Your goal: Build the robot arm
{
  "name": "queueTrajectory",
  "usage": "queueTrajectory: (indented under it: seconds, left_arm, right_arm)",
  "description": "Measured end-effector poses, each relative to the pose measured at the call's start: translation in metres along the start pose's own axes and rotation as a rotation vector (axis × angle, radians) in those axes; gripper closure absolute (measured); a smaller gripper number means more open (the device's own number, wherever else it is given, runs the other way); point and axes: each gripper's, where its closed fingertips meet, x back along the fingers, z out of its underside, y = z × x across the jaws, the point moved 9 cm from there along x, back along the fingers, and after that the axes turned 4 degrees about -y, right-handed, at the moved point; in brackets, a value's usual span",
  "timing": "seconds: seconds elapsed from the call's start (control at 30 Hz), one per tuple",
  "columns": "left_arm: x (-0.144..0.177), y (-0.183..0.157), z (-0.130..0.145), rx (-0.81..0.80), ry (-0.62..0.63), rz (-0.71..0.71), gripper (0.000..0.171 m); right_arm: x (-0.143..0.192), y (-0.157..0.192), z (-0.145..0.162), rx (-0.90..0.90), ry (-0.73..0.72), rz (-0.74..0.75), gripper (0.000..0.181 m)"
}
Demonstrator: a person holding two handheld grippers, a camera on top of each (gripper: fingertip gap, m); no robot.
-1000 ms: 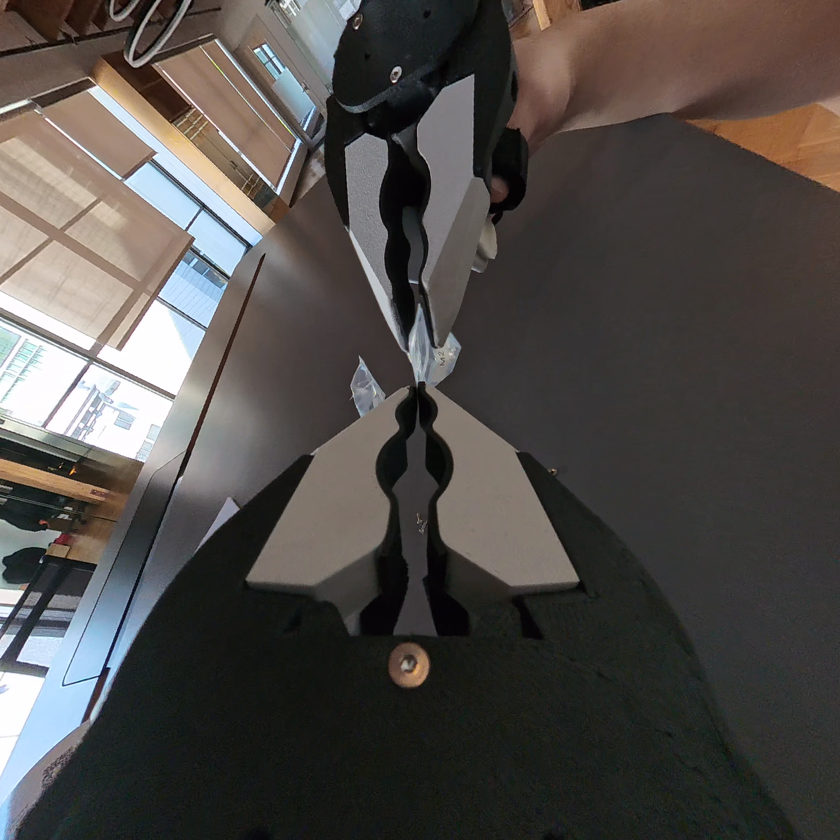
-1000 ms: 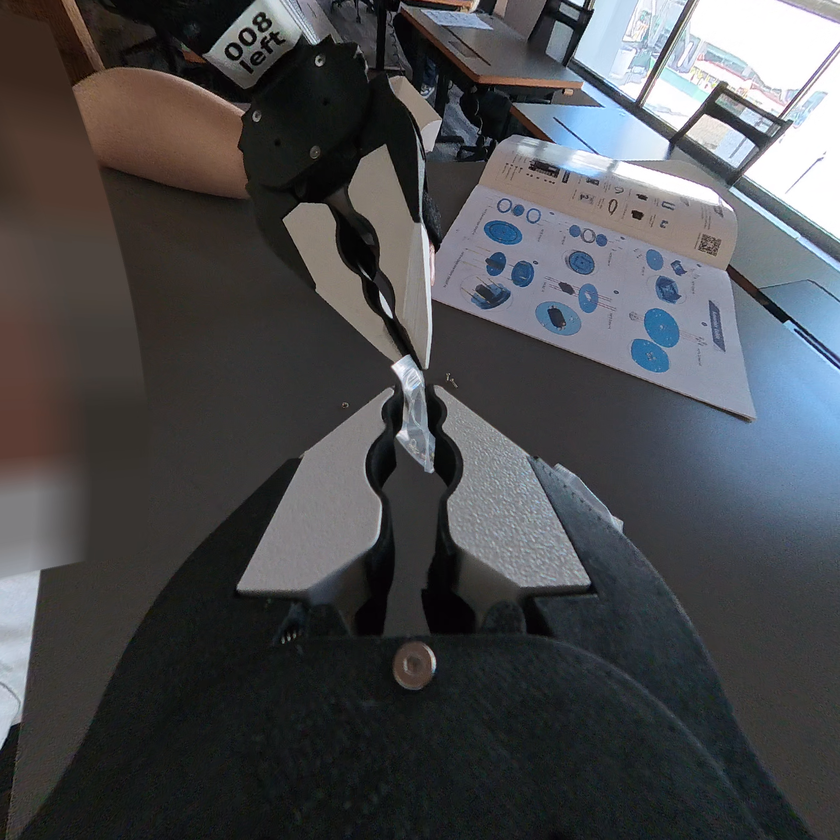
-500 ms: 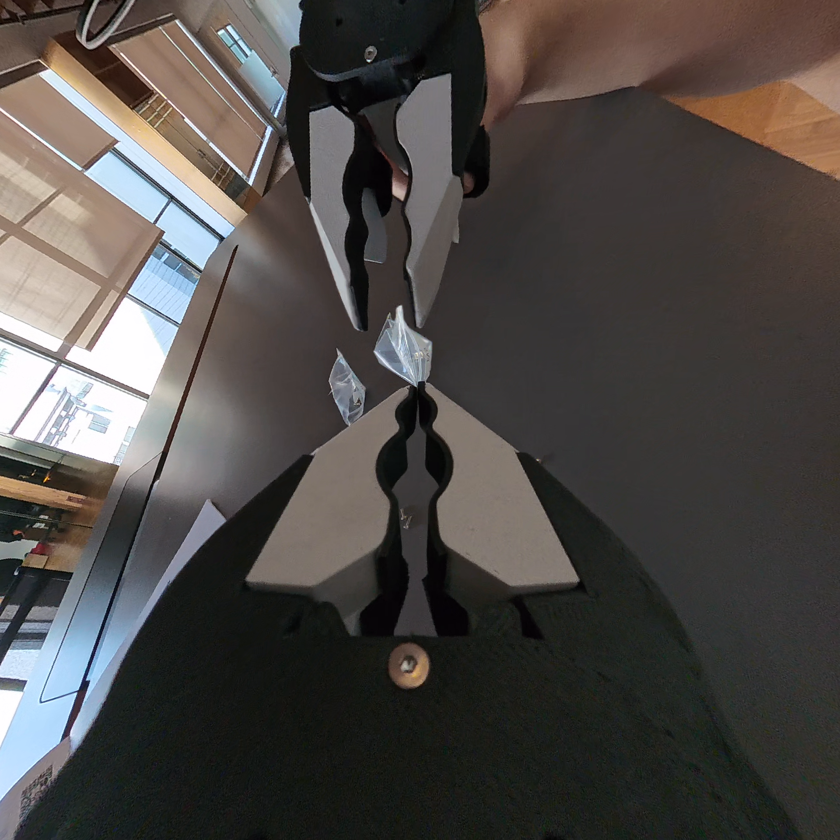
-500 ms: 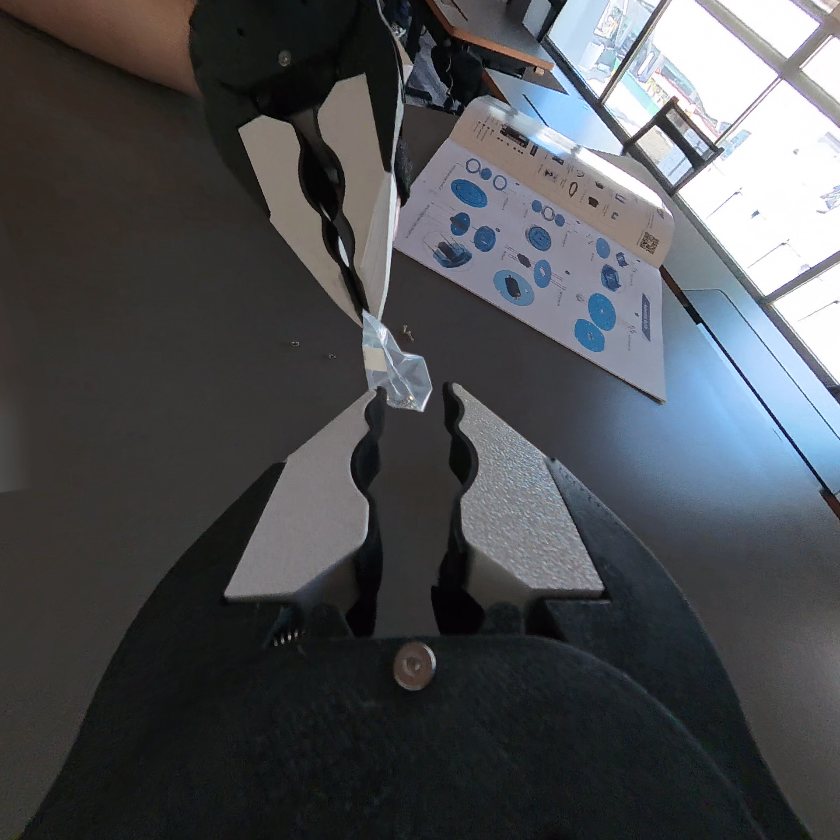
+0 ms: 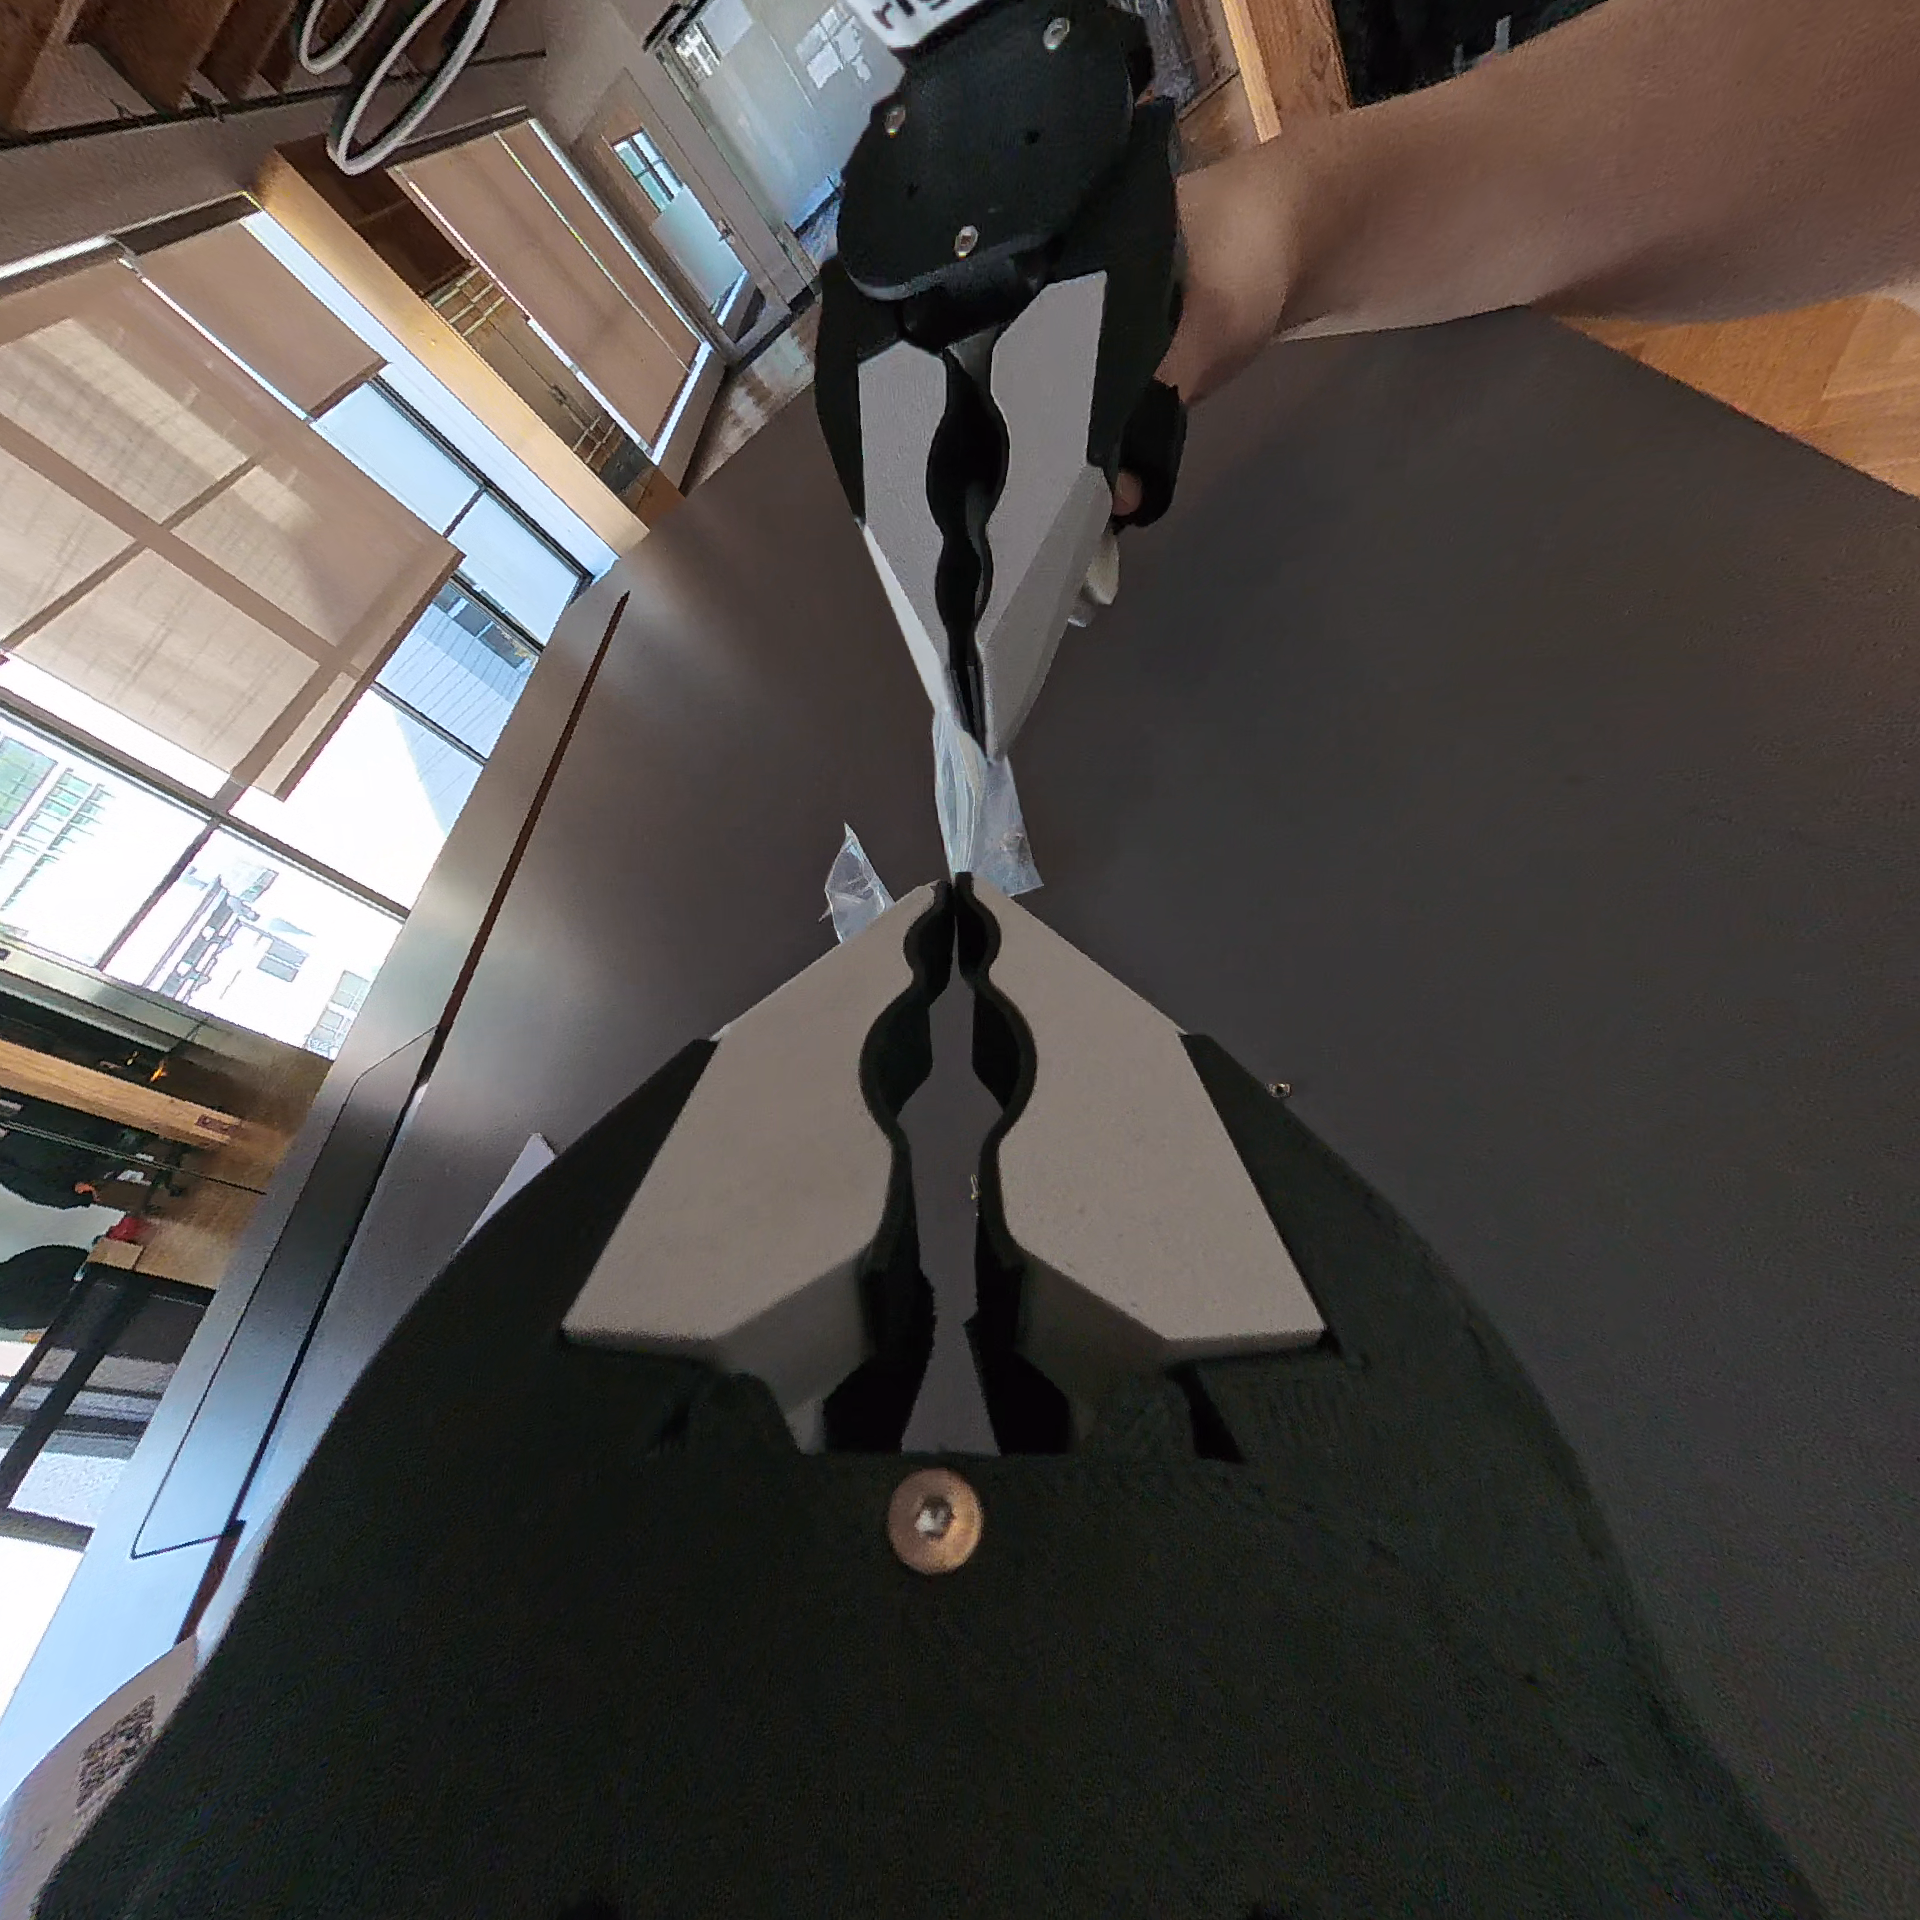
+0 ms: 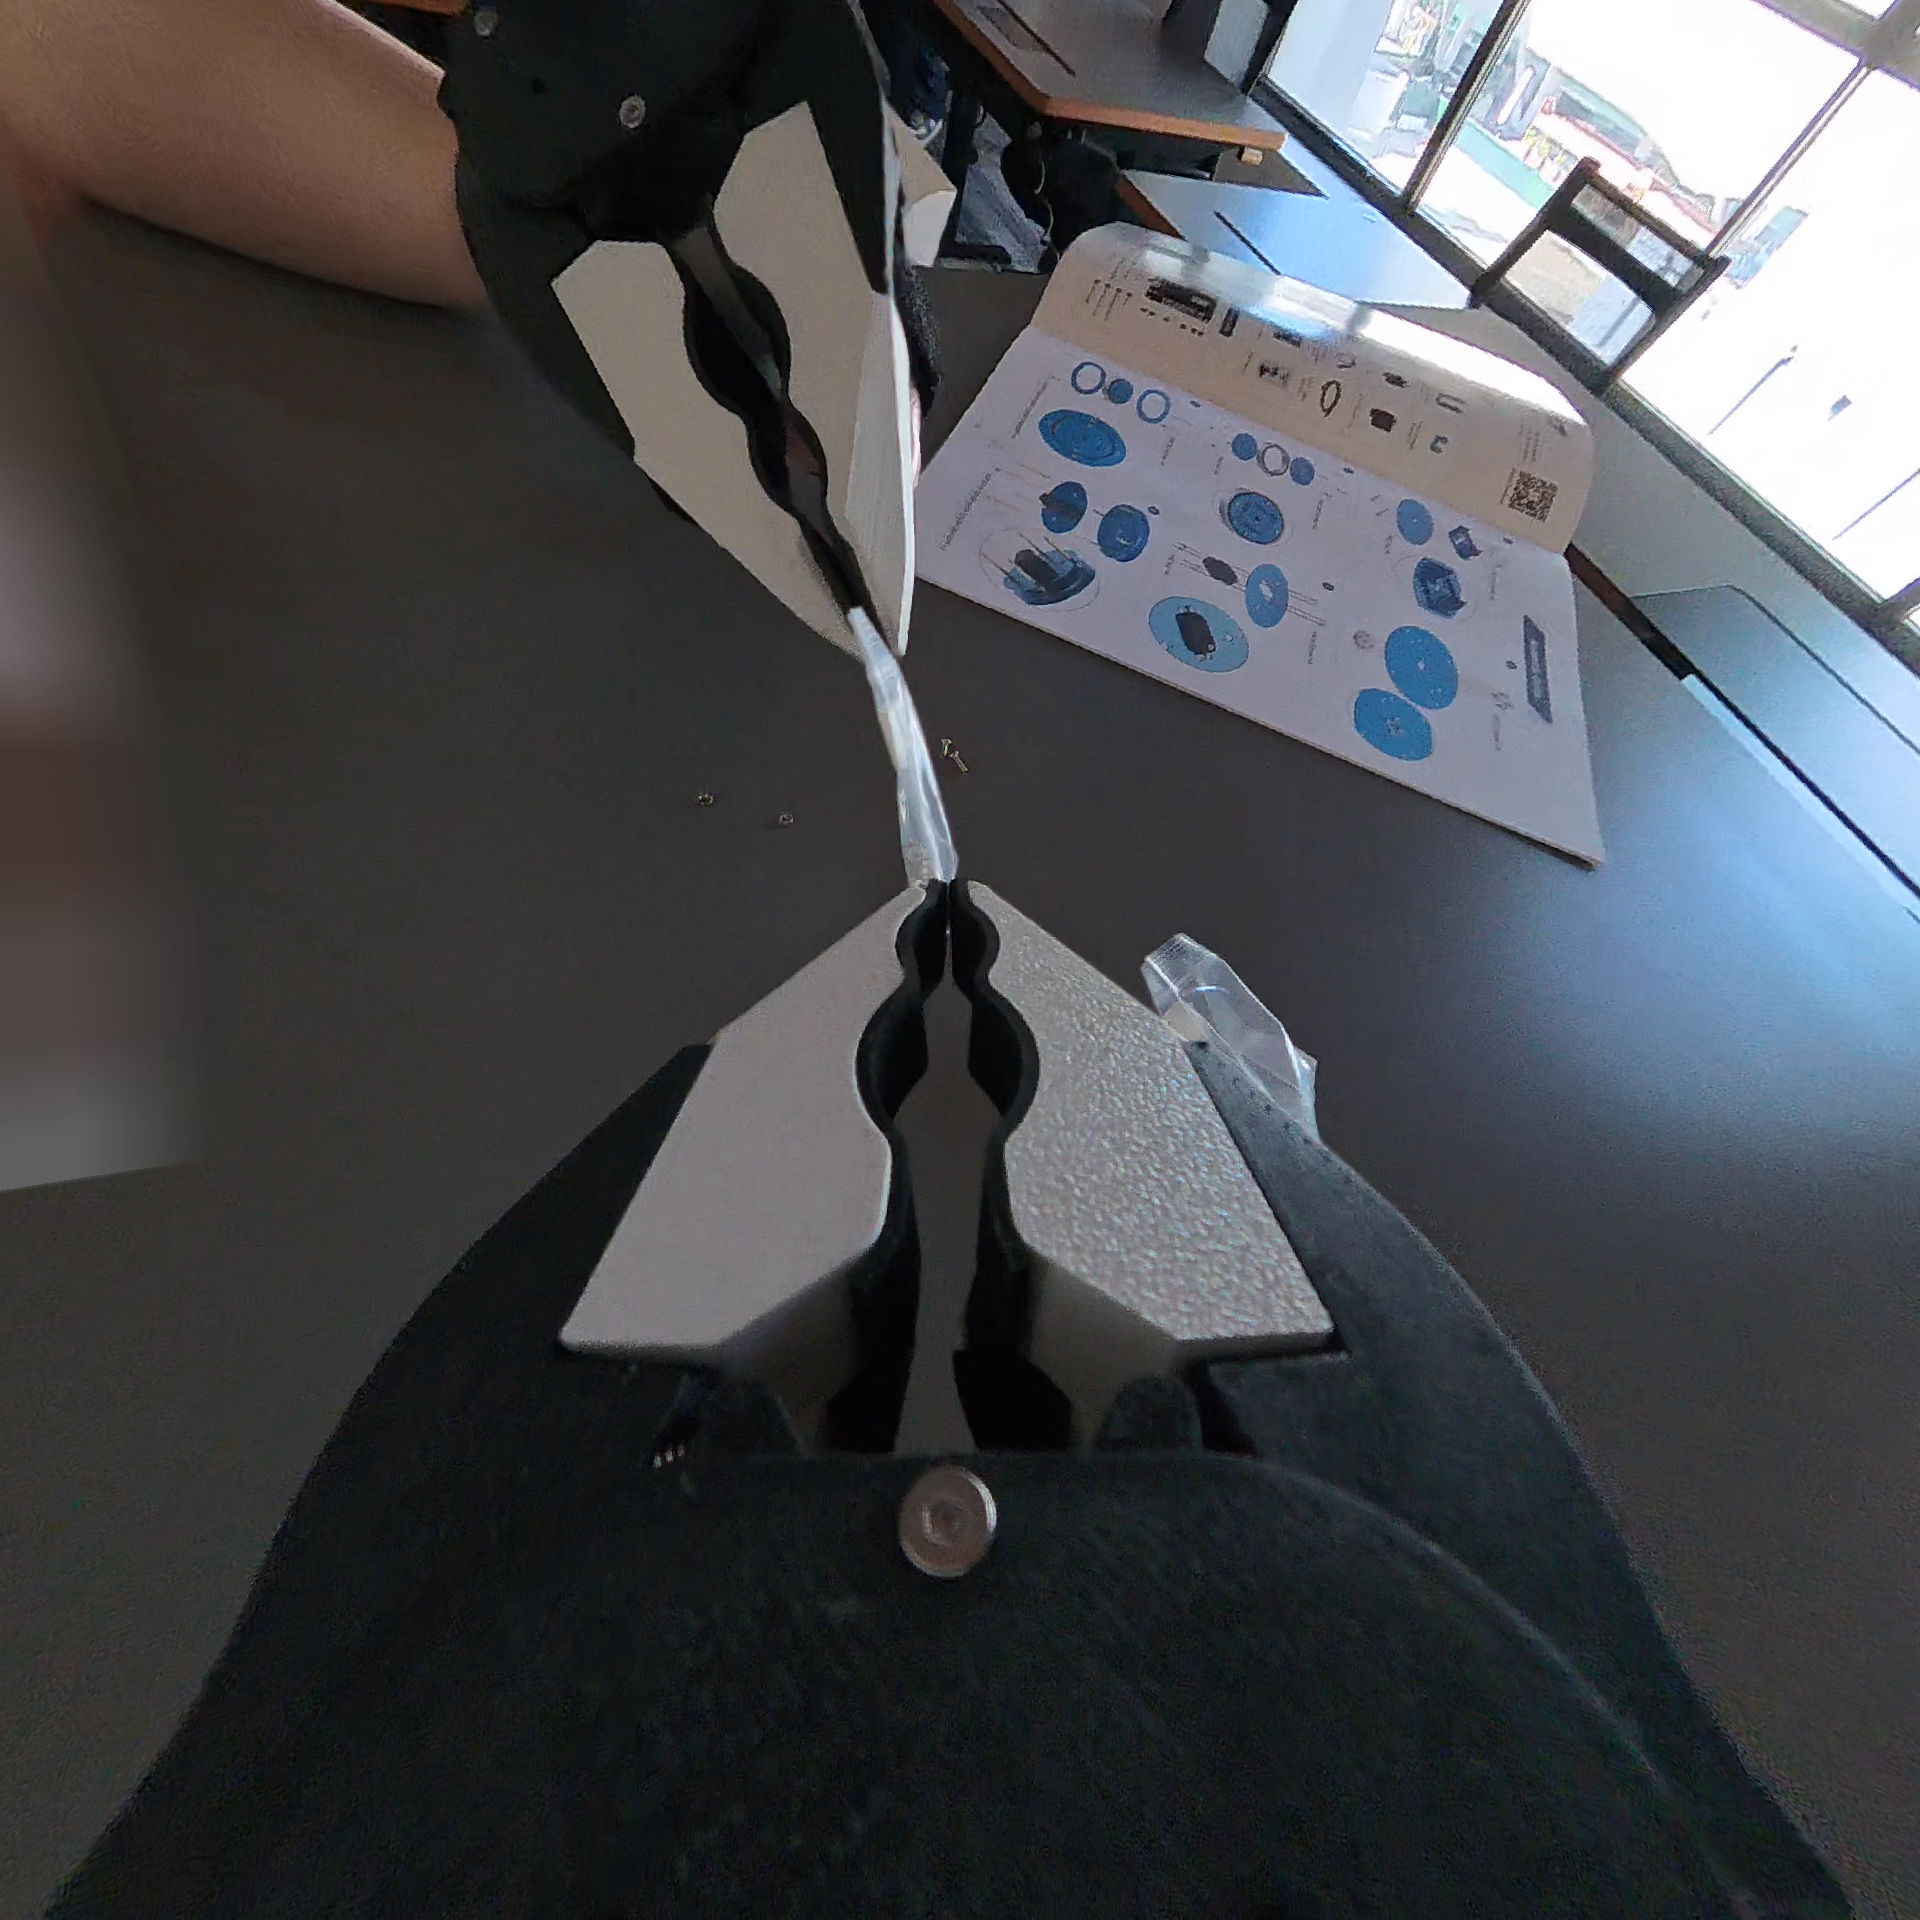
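A small clear plastic bag [image 5: 982, 816] with tiny screws in it is stretched between both grippers above the dark table [image 5: 1507, 831]. My left gripper [image 5: 961, 883] is shut on its near end. My right gripper [image 6: 951, 888] is shut on the other end; in the right wrist view the bag [image 6: 914, 774] runs as a taut strip to the left gripper [image 6: 868, 623]. The right gripper also shows in the left wrist view [image 5: 977, 743], shut, held by a bare hand.
A second clear bag [image 6: 1221, 1013] lies on the table by my right gripper and shows in the left wrist view [image 5: 857, 883]. A white instruction sheet [image 6: 1299, 540] with blue drawings lies at the right. Loose small screws [image 6: 954, 753] and nuts [image 6: 704, 798] lie on the table. Left tips to right tips: about 5 cm.
Half a second ago my right gripper was open and apart from the bag. It has come back and shut on the bag's free end, and the bag is now pulled taut between both grippers.
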Motion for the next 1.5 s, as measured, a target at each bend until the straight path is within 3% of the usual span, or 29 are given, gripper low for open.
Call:
queueTrajectory:
  seconds: [0.17, 0.23, 0.27, 0.4, 0.5, 0.63, 0.67, 0.83, 0.93, 1.1, 1.5]
  left_arm:
    - [-0.002, -0.003, 0.003, -0.022, 0.040, 0.023, 0.171]
    - [-0.003, -0.003, 0.005, -0.034, 0.056, 0.025, 0.171]
    - [-0.003, -0.003, 0.006, -0.038, 0.059, 0.024, 0.171]
    - [-0.005, -0.004, 0.008, -0.048, 0.078, 0.032, 0.171]
    - [-0.006, -0.005, 0.009, -0.054, 0.084, 0.037, 0.171]
    - [-0.006, -0.006, 0.008, -0.059, 0.082, 0.039, 0.171]
    - [-0.006, -0.005, 0.009, -0.058, 0.081, 0.040, 0.171]
    - [-0.007, -0.004, 0.012, -0.080, 0.079, 0.010, 0.171]
    - [-0.006, -0.005, 0.010, -0.045, 0.054, 0.017, 0.147]
    - [-0.006, -0.007, 0.006, -0.060, 0.035, 0.028, 0.168]
    - [-0.007, -0.011, 0.005, -0.126, 0.071, 0.055, 0.171]
  right_arm:
    - [-0.004, 0.004, 0.003, 0.080, 0.049, 0.009, 0.179]
    - [-0.004, 0.007, -0.002, 0.140, 0.043, 0.022, 0.145]
    - [-0.004, 0.010, -0.007, 0.166, 0.030, 0.022, 0.141]
    - [-0.011, 0.015, -0.023, 0.277, 0.076, 0.067, 0.147]
    - [-0.017, 0.016, -0.028, 0.296, 0.122, 0.011, 0.164]
    - [-0.022, 0.017, -0.031, 0.319, 0.103, -0.007, 0.170]
    - [-0.023, 0.017, -0.030, 0.324, 0.115, -0.008, 0.180]
    - [-0.026, 0.017, -0.029, 0.329, 0.125, 0.015, 0.181]
    - [-0.029, 0.018, -0.031, 0.290, 0.109, 0.008, 0.181]
    - [-0.033, 0.023, -0.032, 0.286, 0.101, -0.011, 0.181]
    - [-0.037, 0.030, -0.032, 0.316, 0.089, -0.006, 0.181]
